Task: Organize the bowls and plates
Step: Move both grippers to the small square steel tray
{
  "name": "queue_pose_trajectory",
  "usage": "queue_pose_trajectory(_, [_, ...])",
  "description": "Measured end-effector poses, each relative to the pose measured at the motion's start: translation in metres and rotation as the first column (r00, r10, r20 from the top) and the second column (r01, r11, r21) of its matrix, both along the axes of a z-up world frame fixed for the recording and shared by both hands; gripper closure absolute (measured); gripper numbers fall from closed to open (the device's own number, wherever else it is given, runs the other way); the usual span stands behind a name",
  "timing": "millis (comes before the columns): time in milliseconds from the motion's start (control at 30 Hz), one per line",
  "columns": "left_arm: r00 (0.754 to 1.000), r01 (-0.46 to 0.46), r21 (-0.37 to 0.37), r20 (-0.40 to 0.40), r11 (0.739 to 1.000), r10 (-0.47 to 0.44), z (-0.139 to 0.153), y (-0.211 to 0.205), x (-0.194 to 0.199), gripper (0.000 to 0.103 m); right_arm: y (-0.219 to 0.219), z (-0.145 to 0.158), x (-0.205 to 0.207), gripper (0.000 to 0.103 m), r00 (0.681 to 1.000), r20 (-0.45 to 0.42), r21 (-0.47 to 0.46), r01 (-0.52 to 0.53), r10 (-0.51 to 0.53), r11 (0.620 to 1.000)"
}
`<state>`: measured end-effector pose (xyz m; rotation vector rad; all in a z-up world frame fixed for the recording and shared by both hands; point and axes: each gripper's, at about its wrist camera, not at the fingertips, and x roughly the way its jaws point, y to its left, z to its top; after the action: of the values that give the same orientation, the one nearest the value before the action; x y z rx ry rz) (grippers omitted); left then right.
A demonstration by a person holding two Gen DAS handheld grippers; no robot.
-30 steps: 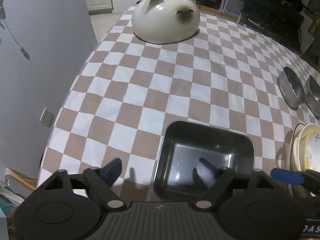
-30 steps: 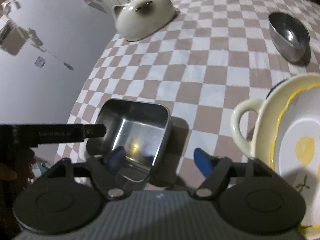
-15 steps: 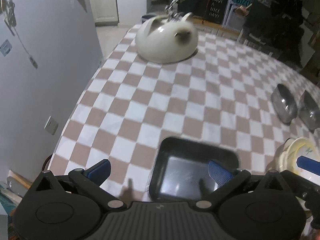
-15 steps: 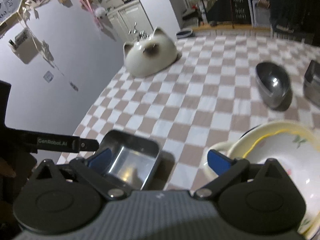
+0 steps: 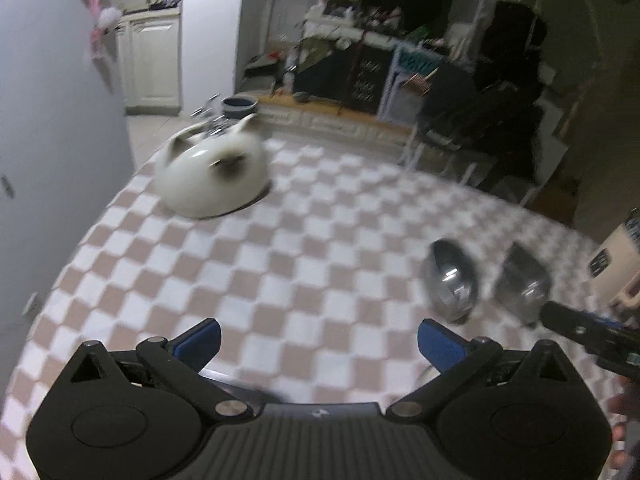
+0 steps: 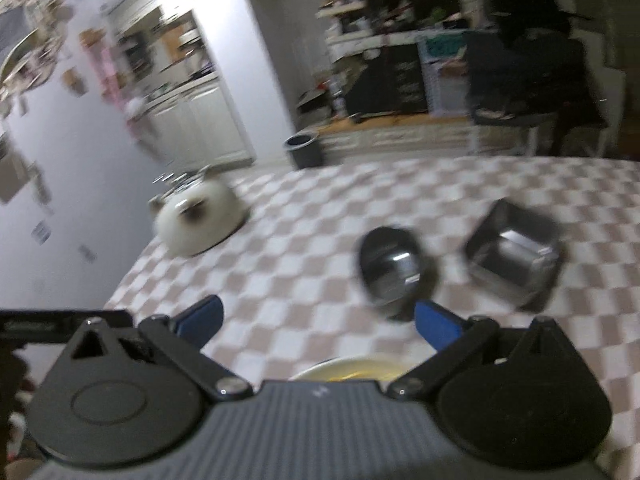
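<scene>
Steel bowl (image 6: 394,270) and square tin (image 6: 514,254) sit apart on checkered surface (image 5: 304,248). Both claws, left (image 5: 318,340) and right (image 6: 318,320), spread, empty. Risk: blurry view, claw may clip bowl.

On the worktop (image 5: 304,264), the cat-shaped bowl (image 5: 212,178) sits near the far left corner. The round metal bowl (image 5: 452,284) and the square metal tin (image 5: 524,284) stand side by side toward the right edge, tin rightmost, well apart from the cat-shaped bowl.
</scene>
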<state>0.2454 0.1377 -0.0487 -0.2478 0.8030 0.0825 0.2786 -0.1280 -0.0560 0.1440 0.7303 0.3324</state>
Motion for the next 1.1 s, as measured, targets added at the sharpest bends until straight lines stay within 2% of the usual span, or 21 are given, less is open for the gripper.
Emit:
queue_pose_trajectory(133, [0.997, 0.033, -0.082, 0.070, 0.996, -0.028, 0.002, -0.028, 0.008, 0.000, -0.045, -0.004, 0.017, 0.000, 0.996, 0.019, 0.005, 0.083, -0.083, 0.997])
queue_pose_trajectory(400, [0.994, 0.097, -0.223, 0.063, 0.970, -0.085, -0.016, -0.077, 0.045, 0.000, -0.111, -0.023, 0.040, 0.000, 0.979, 0.095, -0.021, 0.183, -0.180, 0.983])
queue_pose_trajectory(567, [0.989, 0.148, -0.308, 0.037, 0.940, -0.144, -0.037, -0.112, 0.067, 0.000, -0.148, -0.041, 0.066, 0.000, 0.959, 0.113, 0.000, 0.261, -0.260, 0.965])
queue_pose_trajectory(667, [0.985, 0.167, -0.355, 0.017, 0.920, -0.172, -0.052, -0.132, 0.079, 0.000, -0.162, -0.051, 0.073, 0.000, 0.937, 0.167, -0.002, 0.311, -0.306, 0.951])
queue_pose_trajectory(767, [0.980, 0.174, -0.419, -0.018, 0.891, -0.199, -0.070, -0.151, 0.089, 0.000, -0.170, -0.061, 0.095, 0.000, 0.944, 0.127, -0.049, 0.314, -0.306, 0.948])
queue_pose_trajectory(833, [0.974, 0.179, -0.470, -0.041, 0.864, -0.224, -0.083, -0.162, 0.096, 0.000, -0.178, -0.067, 0.107, 0.000, 0.954, 0.086, -0.010, 0.290, -0.289, 0.957])
queue_pose_trajectory(867, [0.972, 0.180, -0.487, -0.047, 0.855, -0.232, -0.089, -0.167, 0.099, 0.000, -0.183, -0.071, 0.113, 0.001, 0.955, 0.077, 0.029, 0.285, -0.286, 0.958])
queue_pose_trajectory(1000, [0.965, 0.182, -0.537, -0.061, 0.824, -0.253, -0.105, -0.180, 0.113, 0.001, -0.188, -0.077, 0.131, 0.004, 0.958, 0.072, 0.088, 0.270, -0.277, 0.959])
queue_pose_trajectory(1067, [0.962, 0.195, -0.544, -0.058, 0.816, -0.268, -0.109, -0.185, 0.122, 0.001, -0.188, -0.078, 0.142, 0.015, 0.966, 0.066, 0.142, 0.240, -0.251, 0.960])
queue_pose_trajectory(1100, [0.961, 0.204, -0.526, -0.050, 0.826, -0.270, -0.108, -0.188, 0.125, 0.001, -0.188, -0.078, 0.147, 0.020, 0.965, 0.044, 0.175, 0.246, -0.257, 0.953])
